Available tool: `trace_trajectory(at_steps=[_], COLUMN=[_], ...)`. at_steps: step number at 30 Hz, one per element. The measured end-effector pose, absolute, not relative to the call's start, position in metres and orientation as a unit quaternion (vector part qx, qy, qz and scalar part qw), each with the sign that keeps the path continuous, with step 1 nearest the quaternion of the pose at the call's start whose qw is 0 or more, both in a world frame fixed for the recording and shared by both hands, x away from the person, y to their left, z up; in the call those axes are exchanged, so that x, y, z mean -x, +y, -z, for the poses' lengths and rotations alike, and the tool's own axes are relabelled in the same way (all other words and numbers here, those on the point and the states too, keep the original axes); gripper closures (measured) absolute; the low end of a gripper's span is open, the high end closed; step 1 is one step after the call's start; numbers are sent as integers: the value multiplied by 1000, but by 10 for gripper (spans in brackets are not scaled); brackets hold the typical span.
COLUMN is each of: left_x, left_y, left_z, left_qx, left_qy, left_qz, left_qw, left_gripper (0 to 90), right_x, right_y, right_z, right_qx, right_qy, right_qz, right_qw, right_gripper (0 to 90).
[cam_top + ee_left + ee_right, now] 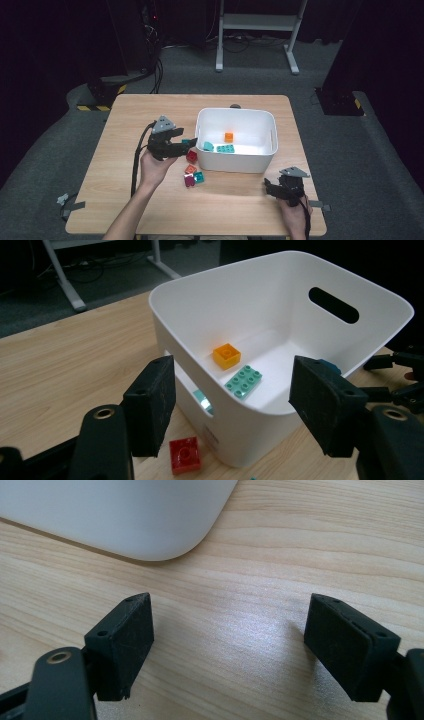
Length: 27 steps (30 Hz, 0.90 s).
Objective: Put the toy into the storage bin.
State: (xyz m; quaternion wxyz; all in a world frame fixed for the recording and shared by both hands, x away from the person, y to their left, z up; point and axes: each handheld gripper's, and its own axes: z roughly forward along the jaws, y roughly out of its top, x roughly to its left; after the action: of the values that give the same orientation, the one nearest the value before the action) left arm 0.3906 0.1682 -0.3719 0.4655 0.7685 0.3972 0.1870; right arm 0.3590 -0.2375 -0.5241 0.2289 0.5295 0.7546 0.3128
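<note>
Your left gripper [188, 143] hung with jaws apart and empty at the white bin's [260, 162] near wall, a red brick [185, 455] on the wooden table [150, 200] beneath. Your right gripper [227, 645], spread too, rested near the bin's corner; dark curtains beyond.

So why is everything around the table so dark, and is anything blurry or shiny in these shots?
High view: light falls on the table alone, the room around it dim, and the picture is soft. Left gripper view: the white bin is bright and sharp, while the near jaws are slightly blurred. Right gripper view: a pale sheen lies on the wood between the jaws, and the bin's corner looks soft.
</note>
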Motion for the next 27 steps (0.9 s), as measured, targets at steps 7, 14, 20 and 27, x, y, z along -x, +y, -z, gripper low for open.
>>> trace_trajectory(at_steps=[7, 14, 20, 27], left_x=[-377, -368, -362, -358], left_y=[182, 188, 186, 181], left_z=[382, 404, 428, 447], left_qx=[-764, -763, -766, -771], left_qy=[409, 429, 439, 448], left_qz=[-196, -180, -167, -168], left_qw=[458, 450, 439, 421], left_gripper=[352, 352, 353, 353], right_x=[-359, -359, -359, -359], right_y=[-238, -238, -238, -238], right_z=[524, 524, 524, 524], right_qx=[-529, -529, -529, -529], right_qy=[755, 755, 755, 755], right_qz=[-313, -313, -313, -313], right_qw=[229, 229, 229, 229], right_gripper=[201, 200, 200, 201])
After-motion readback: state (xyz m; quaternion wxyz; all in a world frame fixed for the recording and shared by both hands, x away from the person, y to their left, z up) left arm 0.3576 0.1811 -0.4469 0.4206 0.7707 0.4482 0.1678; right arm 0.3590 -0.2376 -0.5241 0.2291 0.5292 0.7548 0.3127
